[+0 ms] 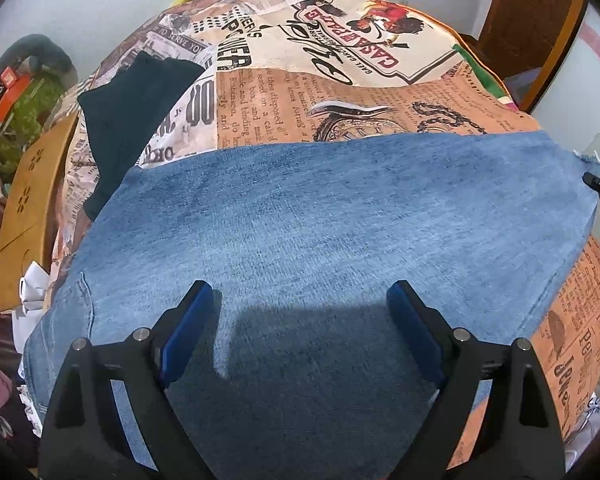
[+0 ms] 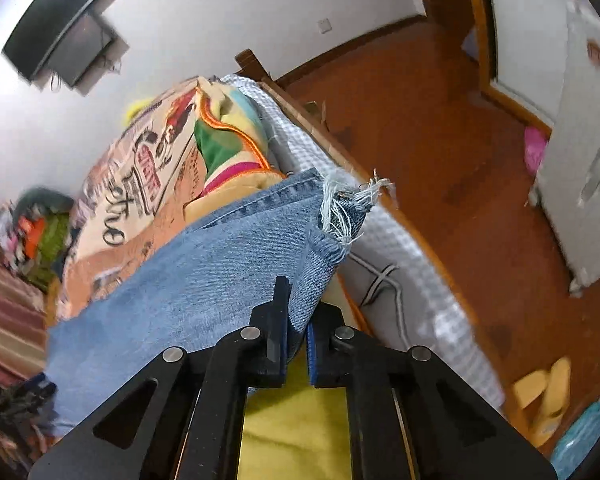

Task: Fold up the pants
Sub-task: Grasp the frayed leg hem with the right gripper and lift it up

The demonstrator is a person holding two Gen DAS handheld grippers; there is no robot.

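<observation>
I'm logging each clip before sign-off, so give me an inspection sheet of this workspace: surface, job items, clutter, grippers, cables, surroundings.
Surface: bed under a newspaper-print cover, its edge by the wooden floor.
Job's things: blue jeans spread flat across the cover; frayed hem at the bed edge.
Clutter: dark garment beside the jeans; colourful pile off the far left.
Grippers: left gripper open above the denim, holding nothing; right gripper shut on the jeans near the hem.
Cables: a white cord against the bed's side.
Surroundings: wall screen, yellow slippers on the floor, white door.
</observation>
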